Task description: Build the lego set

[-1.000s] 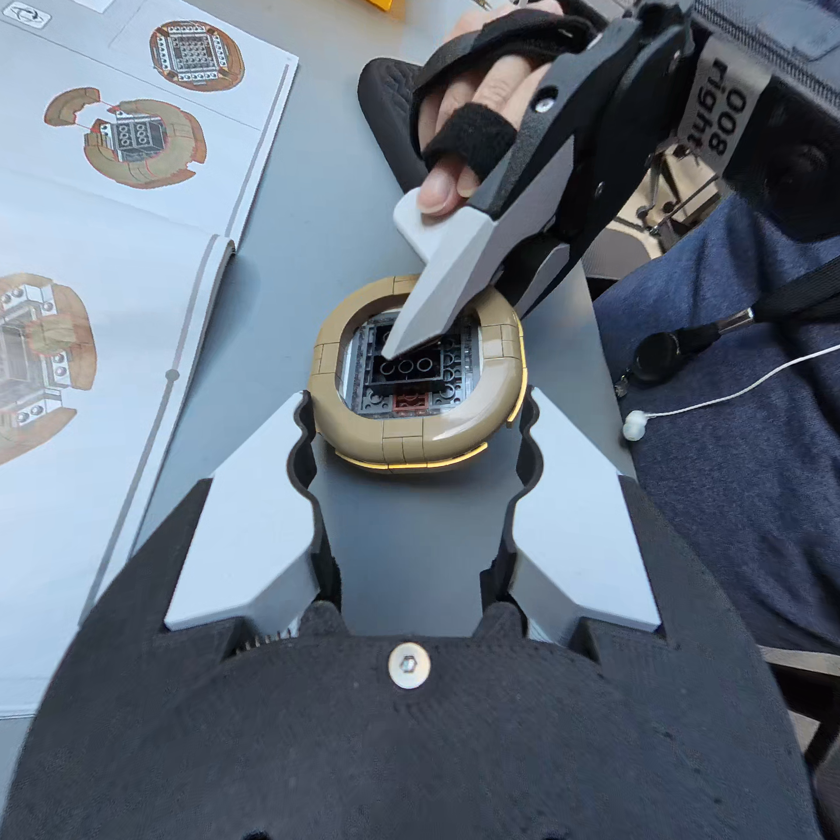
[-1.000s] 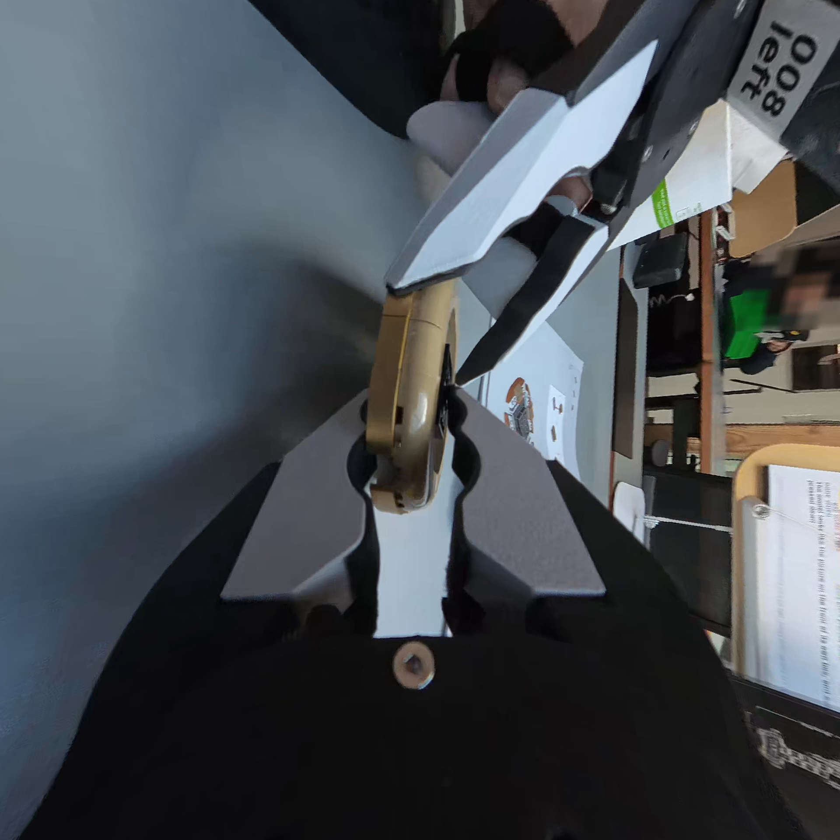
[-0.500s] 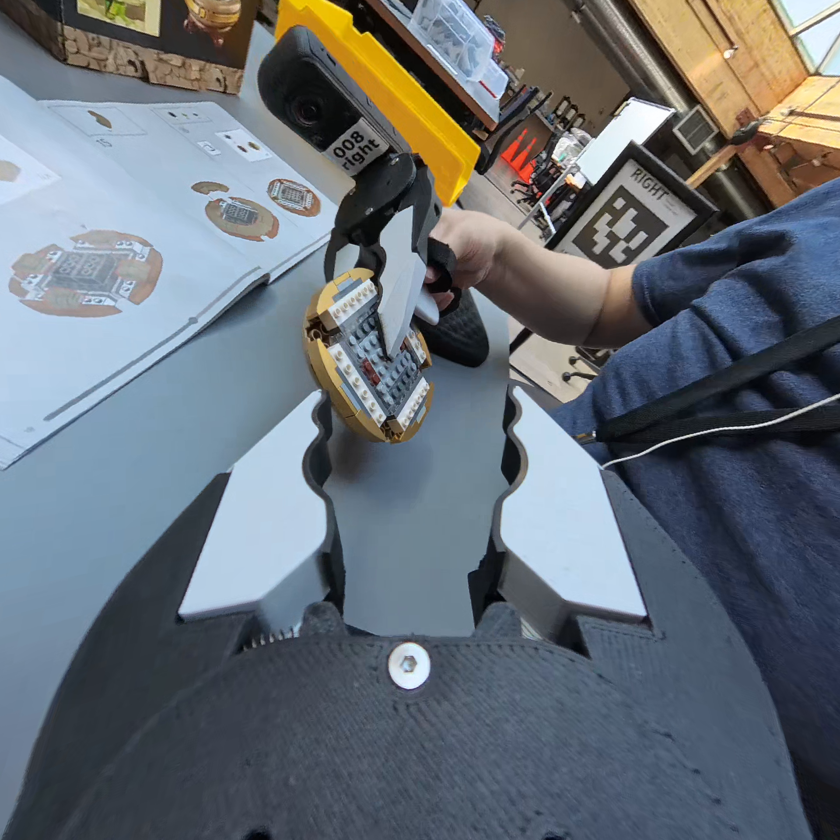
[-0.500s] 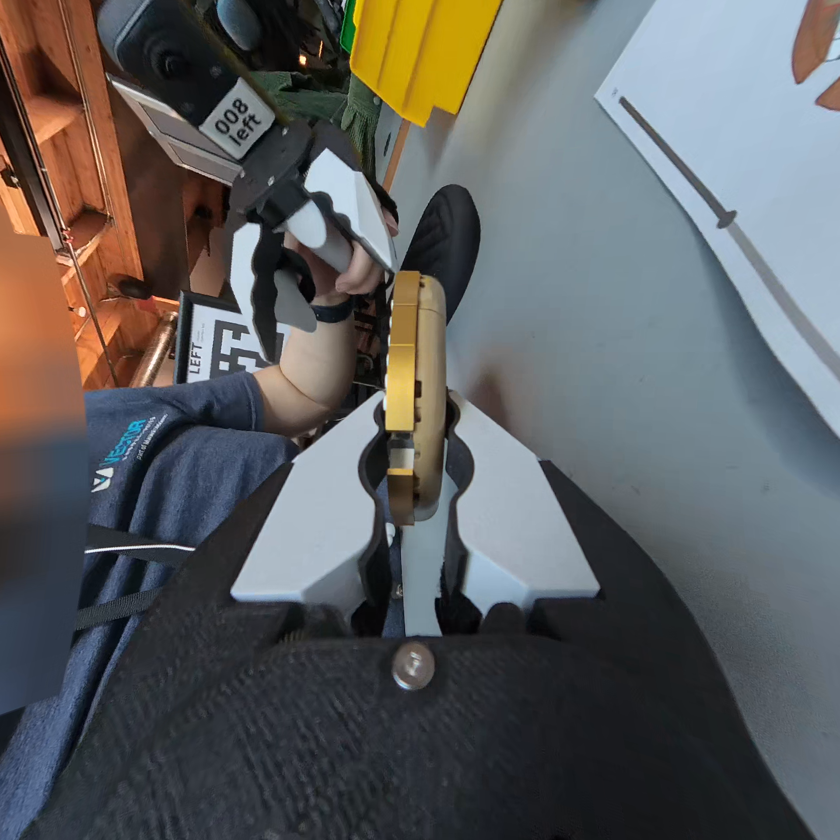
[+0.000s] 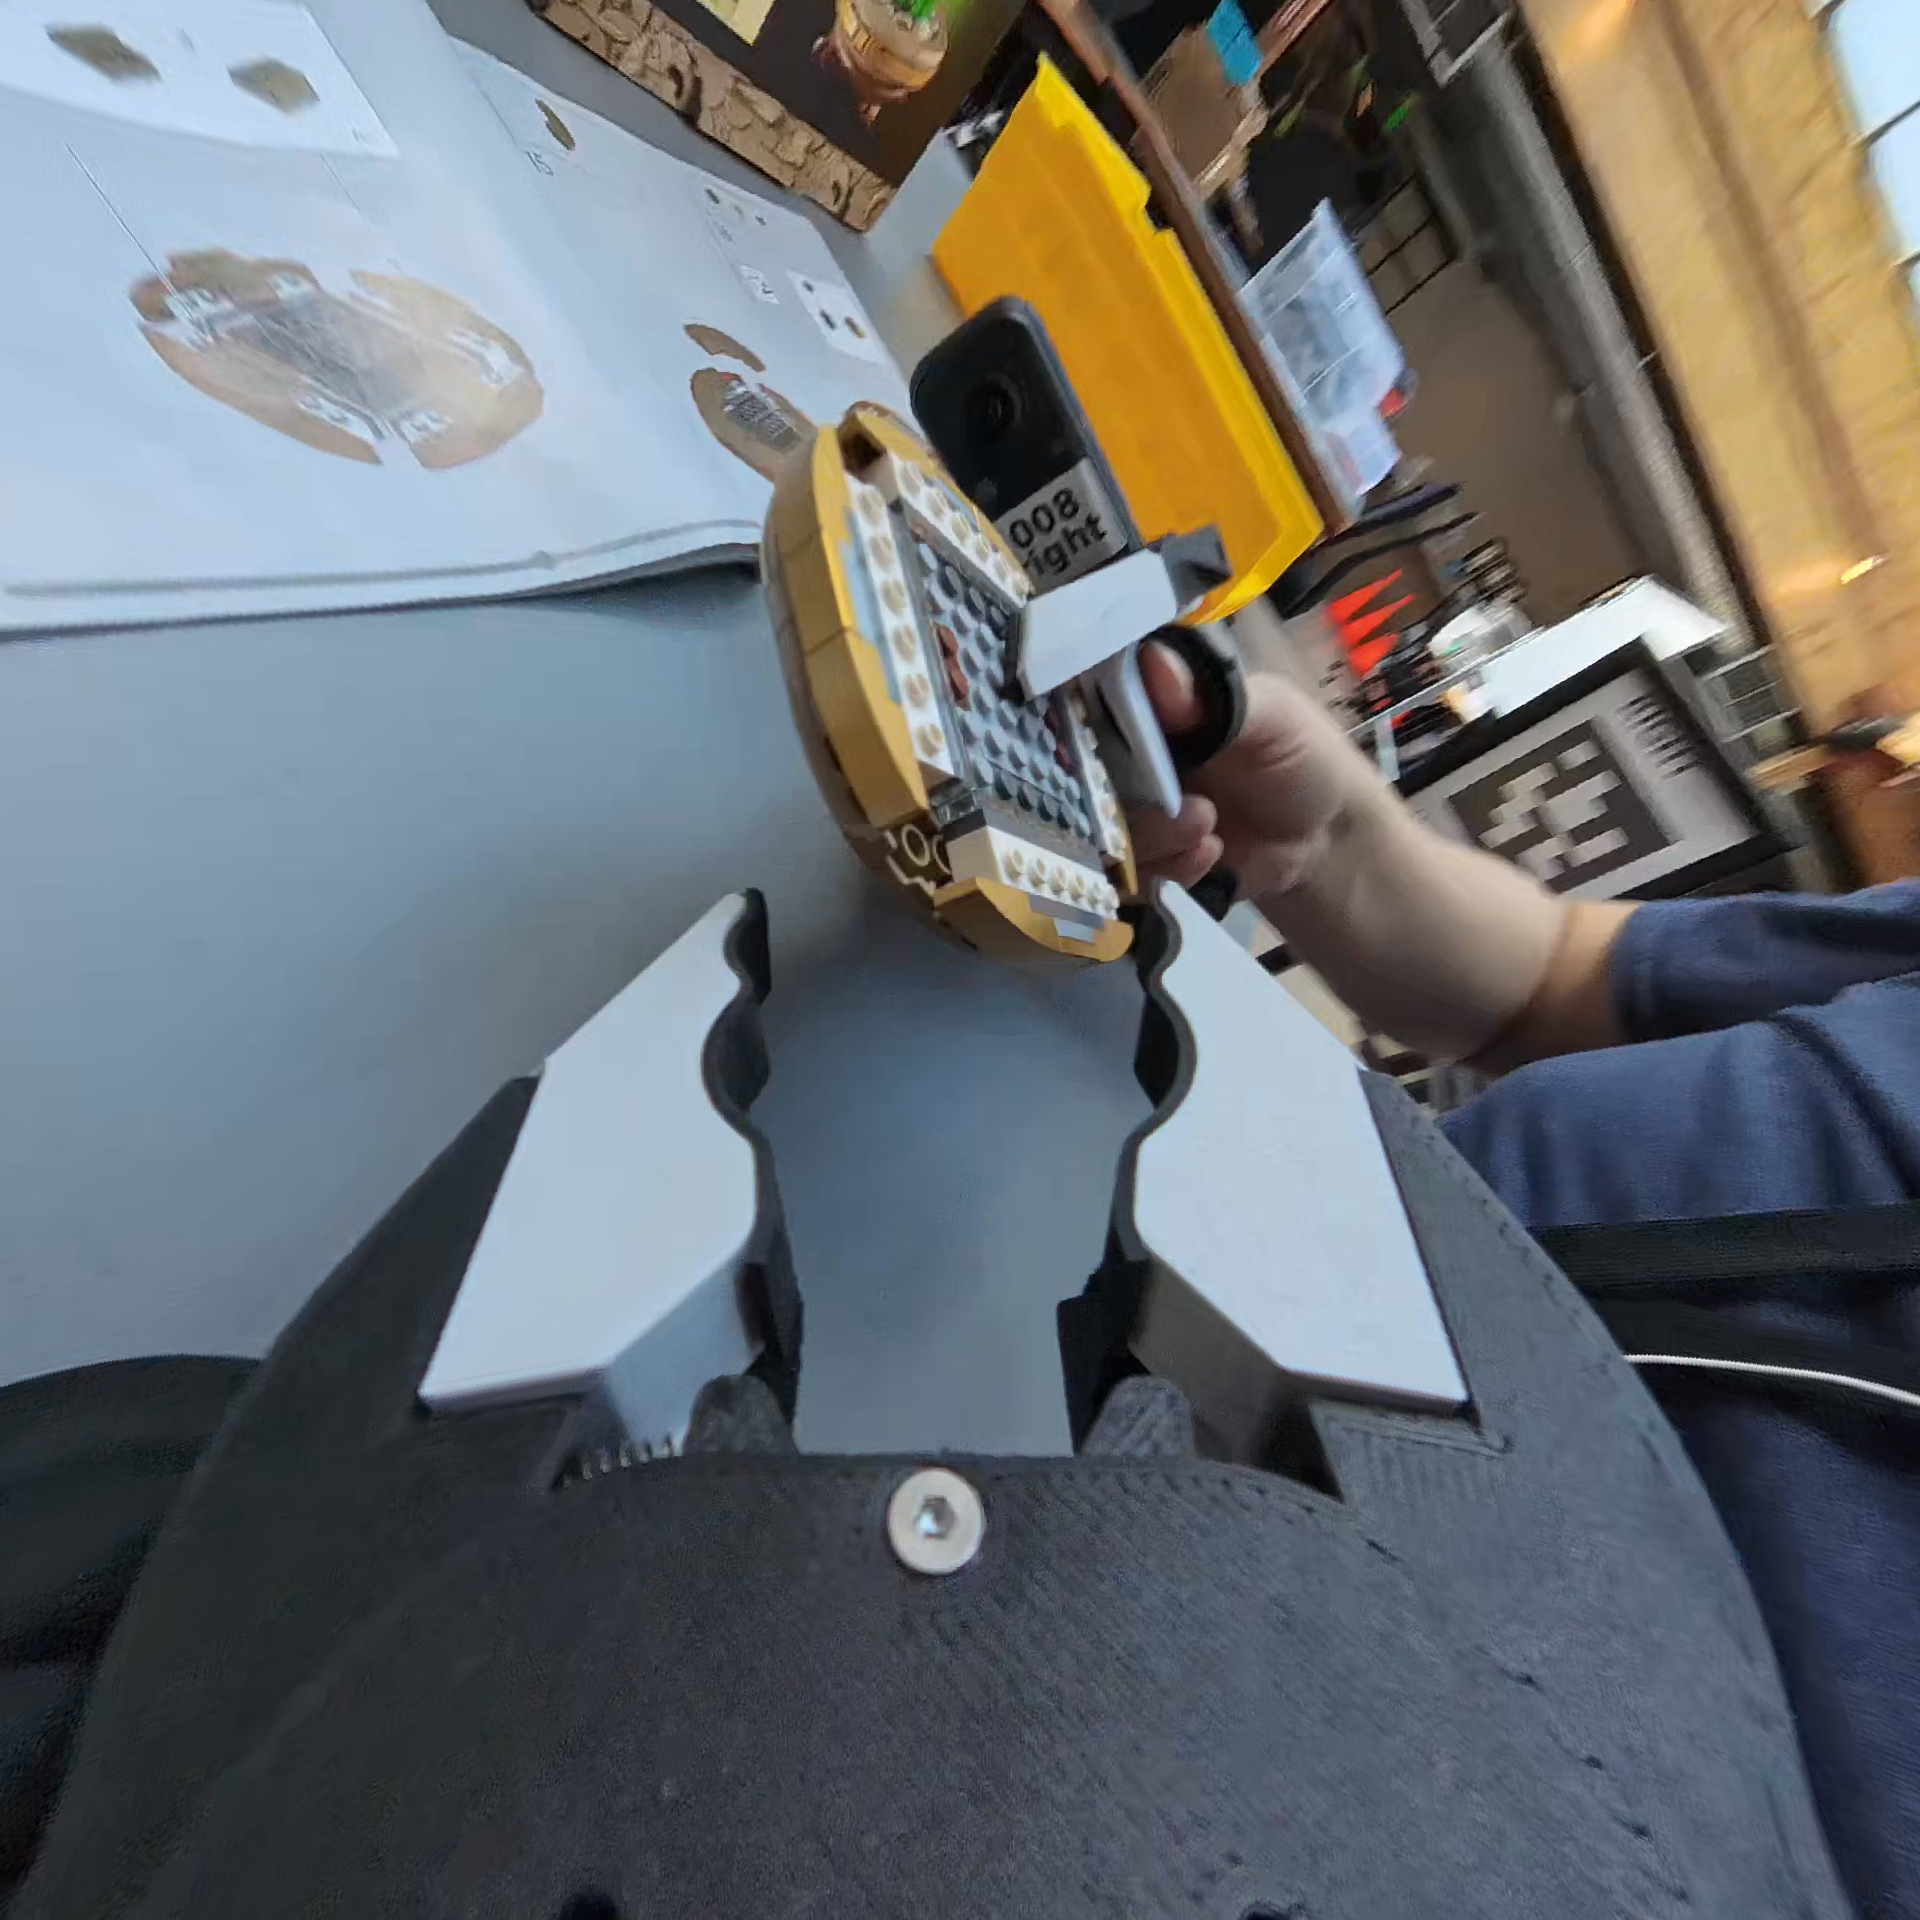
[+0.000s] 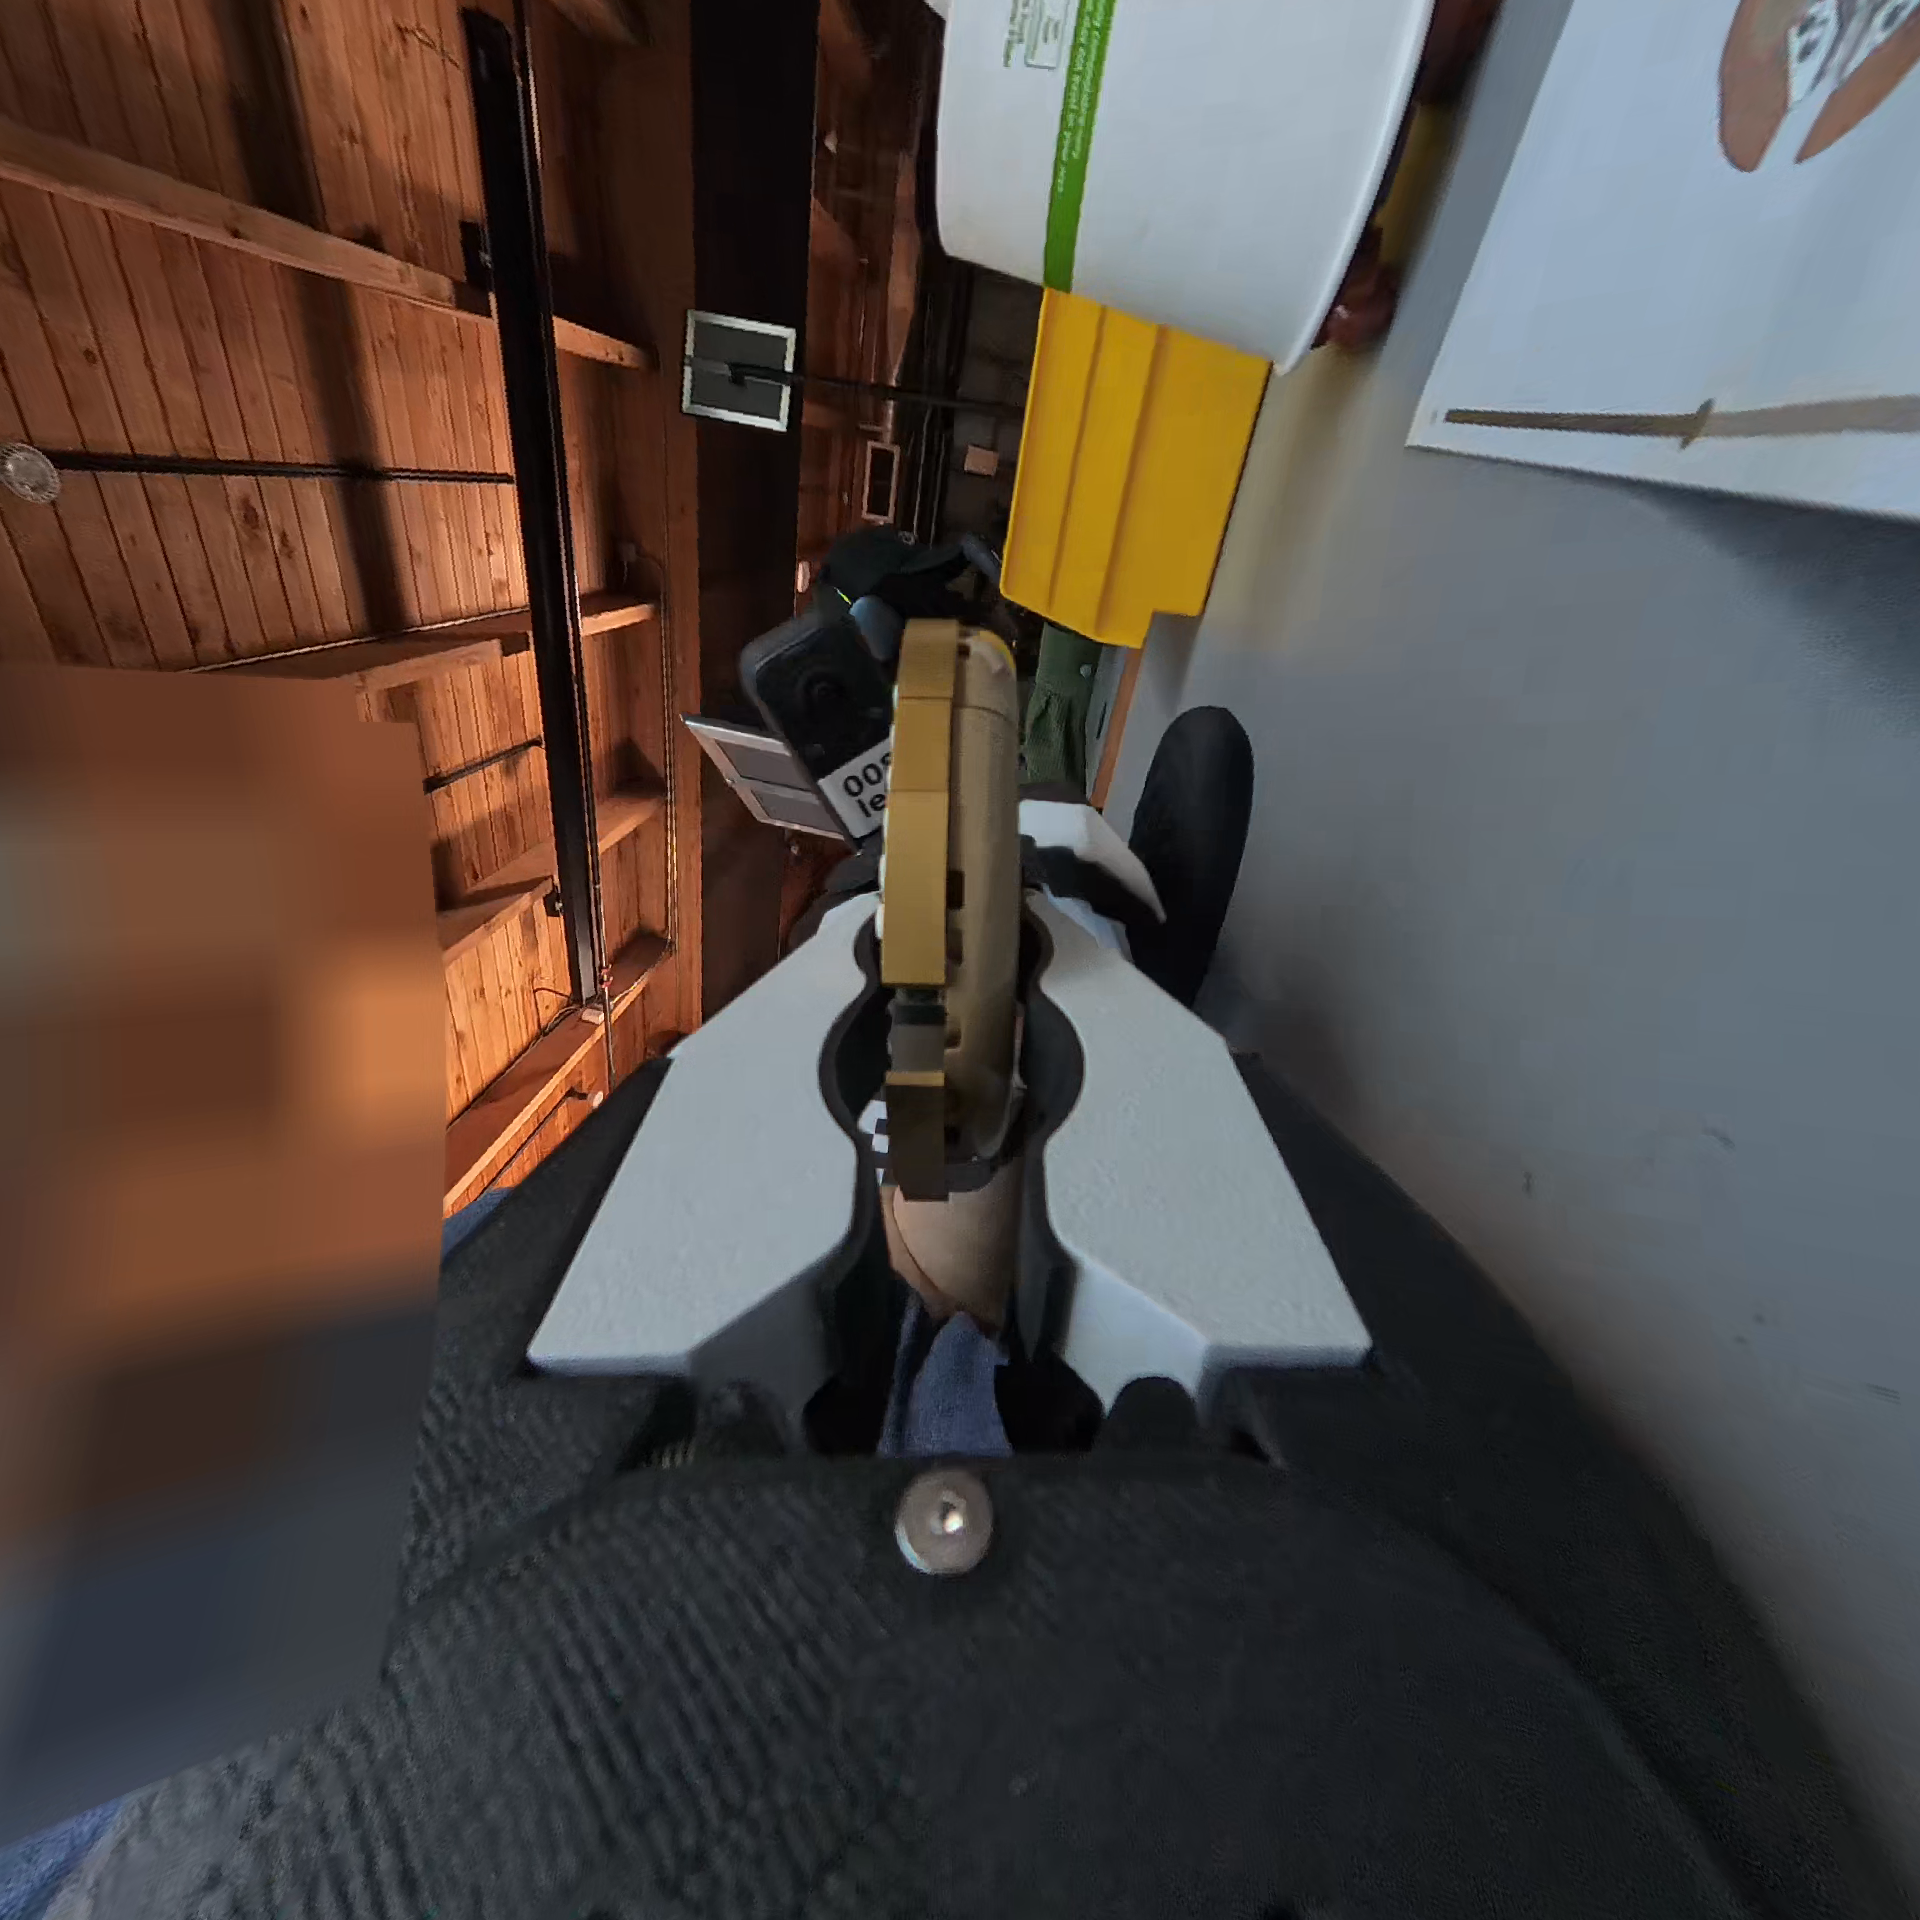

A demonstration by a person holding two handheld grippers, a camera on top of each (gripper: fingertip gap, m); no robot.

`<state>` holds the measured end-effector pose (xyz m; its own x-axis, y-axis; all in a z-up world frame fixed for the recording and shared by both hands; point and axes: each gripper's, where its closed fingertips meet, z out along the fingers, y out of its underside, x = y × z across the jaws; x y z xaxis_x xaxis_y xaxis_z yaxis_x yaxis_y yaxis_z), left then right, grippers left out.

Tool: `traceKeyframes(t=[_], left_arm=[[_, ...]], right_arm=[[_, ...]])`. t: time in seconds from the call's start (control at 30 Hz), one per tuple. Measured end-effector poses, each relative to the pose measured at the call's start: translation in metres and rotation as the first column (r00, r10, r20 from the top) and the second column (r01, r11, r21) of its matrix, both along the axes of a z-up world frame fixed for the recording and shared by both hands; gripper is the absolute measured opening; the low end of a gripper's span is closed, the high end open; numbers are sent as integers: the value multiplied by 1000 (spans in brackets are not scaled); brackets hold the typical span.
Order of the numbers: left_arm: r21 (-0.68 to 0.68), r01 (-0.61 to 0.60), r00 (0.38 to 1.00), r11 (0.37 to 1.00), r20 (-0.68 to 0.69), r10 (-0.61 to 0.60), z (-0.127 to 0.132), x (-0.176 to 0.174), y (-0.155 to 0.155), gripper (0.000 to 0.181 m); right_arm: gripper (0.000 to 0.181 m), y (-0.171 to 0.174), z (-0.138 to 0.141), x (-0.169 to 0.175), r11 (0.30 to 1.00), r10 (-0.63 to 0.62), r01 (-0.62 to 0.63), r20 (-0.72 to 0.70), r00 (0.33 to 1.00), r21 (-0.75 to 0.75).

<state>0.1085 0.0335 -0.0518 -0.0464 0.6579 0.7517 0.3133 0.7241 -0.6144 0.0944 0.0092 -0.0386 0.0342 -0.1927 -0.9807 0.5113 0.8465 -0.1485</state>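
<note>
Lego disc [image 5: 940, 717], round with a tan rim and grey and white studded plates inside, is clamped on its edge between the two fingers of the right gripper [image 6: 948, 997], which are closed tight on its faces. It is held up in the air above the grey worktop [image 5: 364, 883], near the front edge. The left gripper [image 5: 951, 956] stands wide apart with nothing between its fingers, its tips just below the disc. Each gripper carries a small label with writing under its camera. An open instruction booklet [image 5: 312, 364] lies toward the far left corner, and a yellow bin [image 5: 1122, 343] at the far edge. Compared with half a second ago, the disc has been turned more upright and sits closer to the left gripper.
</note>
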Motion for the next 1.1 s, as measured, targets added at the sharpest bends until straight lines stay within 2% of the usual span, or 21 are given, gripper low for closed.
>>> traceKeyframes(t=[0.03,0.07,0.1,0.2,0.27,0.4,0.5,0.57,0.67,0.73,0.8,0.83,0.9,1.0,1.1], left_arm=[[118,-2,996,993,-86,12,8,-1,0,62],[202,0,988,979,-154,31,14,-1,0,47],[253,0,980,967,-192,50,15,-1,-1,41],[305,22,967,952,-248,57,18,1,2,21],[269,42,974,962,-225,21,18,1,4,20],[271,123,984,955,-159,-82,13,2,11,20],[335,175,982,926,-132,-138,9,1,14,20],[389,196,979,900,-124,-160,6,-1,13,20],[455,203,979,867,-91,-181,0,-6,10,20],[473,191,978,860,-21,-206,-11,-10,10,20],[481,189,971,856,36,-235,-20,-14,11,20],[491,188,967,851,58,-247,-23,-16,11,20],[503,183,959,844,97,-266,-30,-20,11,20],[510,175,945,842,154,-290,-39,-23,12,20],[541,157,941,826,173,-292,-43,-24,12,21]], right_arm=[[18,0,3,0,999,-35,35,8,999,-30],[18,1,5,2,996,-65,65,7,998,-55],[18,2,5,4,993,-90,90,4,996,-75],[18,4,8,11,978,-165,163,-2,986,-131],[19,6,10,10,969,-180,173,-26,983,-174],[54,13,20,-1,953,-183,149,-110,977,-263],[73,21,24,-15,925,-214,98,-290,933,-368],[105,26,18,-24,887,-252,11,-463,850,-463],[131,36,15,-33,784,-345,-171,-647,680,-597],[134,40,6,-36,683,-436,-346,-739,513,-643],[137,40,-11,-36,605,-499,-518,-795,345,-605],[136,38,-20,-34,582,-503,-582,-814,291,-567],[131,33,-38,-28,580,-456,-649,-857,241,-491],[115,32,-54,-19,599,-321,-689,-911,261,-408],[102,28,-60,-19,604,-267,-701,-925,270,-379]])
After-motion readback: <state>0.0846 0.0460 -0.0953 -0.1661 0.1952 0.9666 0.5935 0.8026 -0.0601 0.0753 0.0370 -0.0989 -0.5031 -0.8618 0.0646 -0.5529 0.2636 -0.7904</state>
